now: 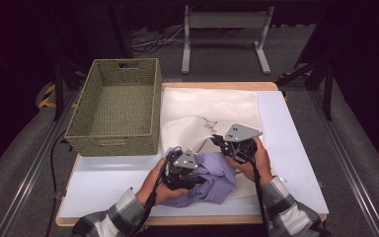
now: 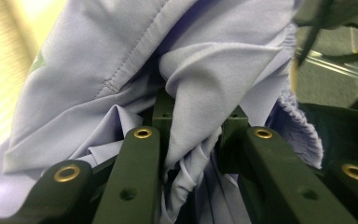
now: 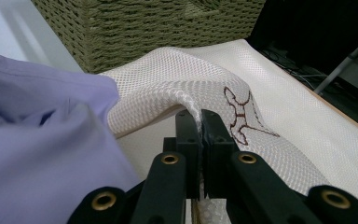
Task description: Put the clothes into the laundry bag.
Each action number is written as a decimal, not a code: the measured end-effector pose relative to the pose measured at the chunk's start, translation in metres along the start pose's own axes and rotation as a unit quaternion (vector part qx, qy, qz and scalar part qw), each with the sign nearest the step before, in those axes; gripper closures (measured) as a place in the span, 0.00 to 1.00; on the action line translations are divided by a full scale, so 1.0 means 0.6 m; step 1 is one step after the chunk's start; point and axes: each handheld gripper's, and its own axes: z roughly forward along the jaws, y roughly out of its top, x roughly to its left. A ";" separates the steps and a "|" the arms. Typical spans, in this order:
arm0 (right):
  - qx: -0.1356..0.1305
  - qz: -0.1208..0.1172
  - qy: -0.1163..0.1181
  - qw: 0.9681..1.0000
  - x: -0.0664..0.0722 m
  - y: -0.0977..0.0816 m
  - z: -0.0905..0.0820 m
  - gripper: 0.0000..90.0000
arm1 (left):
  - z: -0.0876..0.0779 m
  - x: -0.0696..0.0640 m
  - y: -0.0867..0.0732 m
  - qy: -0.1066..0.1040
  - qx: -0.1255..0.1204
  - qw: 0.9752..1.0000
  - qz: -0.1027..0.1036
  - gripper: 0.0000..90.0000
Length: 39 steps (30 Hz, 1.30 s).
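A crumpled lilac garment [image 1: 212, 180] lies at the front middle of the white table, partly on a cream mesh bag [image 1: 207, 106]. My left gripper [image 1: 197, 178] is shut on a thick fold of that lilac garment [image 2: 191, 93], which bunches between the jaws. Just behind it, my right gripper [image 1: 224, 143] is shut on the edge of the mesh bag [image 3: 177, 88] and lifts it into a ridge. A dark red drawstring [image 3: 240, 116] lies on the mesh beside the pinch. The lilac cloth [image 3: 37, 140] sits at the left in the right gripper view.
An empty woven green basket [image 1: 116, 106] stands at the back left of the table, close to the mesh bag. Bare white tabletop [image 1: 291, 148] lies to the right and along the front left. Beyond the table are a dark floor and a grey stand [image 1: 224, 29].
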 end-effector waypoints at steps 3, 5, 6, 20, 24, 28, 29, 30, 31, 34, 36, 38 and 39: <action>-0.001 0.001 0.000 1.000 -0.001 0.001 -0.002 0.98 | 0.010 0.001 0.004 0.013 0.008 1.000 -0.005 0.84; -0.001 0.000 0.000 1.000 0.000 0.001 -0.002 0.98 | 0.020 0.007 0.005 0.029 0.018 0.999 -0.021 0.83; -0.002 -0.002 0.000 1.000 0.001 0.002 -0.003 0.98 | 0.024 0.011 0.005 0.033 0.020 0.999 -0.027 0.83; -0.002 -0.018 0.015 1.000 0.016 0.011 -0.011 0.98 | 0.046 0.090 0.010 0.106 0.010 0.980 -0.165 0.82; 0.001 -0.021 0.020 1.000 0.020 0.011 -0.010 0.98 | 0.053 0.101 0.016 0.125 0.004 0.976 -0.177 0.82; 0.006 -0.027 0.026 0.999 0.023 0.010 -0.008 0.97 | 0.063 0.110 0.018 0.139 -0.005 0.970 -0.199 0.80; 0.009 -0.029 0.028 0.999 0.024 0.009 -0.006 0.97 | 0.066 0.112 0.018 0.140 -0.008 0.968 -0.206 0.78; 0.012 -0.030 0.029 0.999 0.025 0.008 -0.004 0.97 | 0.066 0.112 0.018 0.140 -0.008 0.968 -0.206 0.76; 0.016 -0.033 0.031 0.999 0.027 0.007 -0.002 0.97 | 0.073 0.116 0.019 0.146 -0.008 0.967 -0.211 0.73; 0.024 -0.037 0.033 0.998 0.029 0.004 0.003 0.97 | 0.072 0.116 0.020 0.144 -0.006 0.969 -0.202 0.60; 0.031 -0.038 0.036 0.998 0.029 0.002 0.006 0.97 | 0.069 0.116 0.020 0.139 -0.010 0.970 -0.199 0.52; 0.032 -0.038 0.035 0.998 0.028 0.001 0.006 0.97 | 0.059 0.110 0.019 0.127 -0.012 0.974 -0.184 0.49; 0.031 -0.036 0.034 0.998 0.026 0.000 0.006 0.97 | 0.054 0.107 0.018 0.126 -0.013 0.976 -0.175 0.45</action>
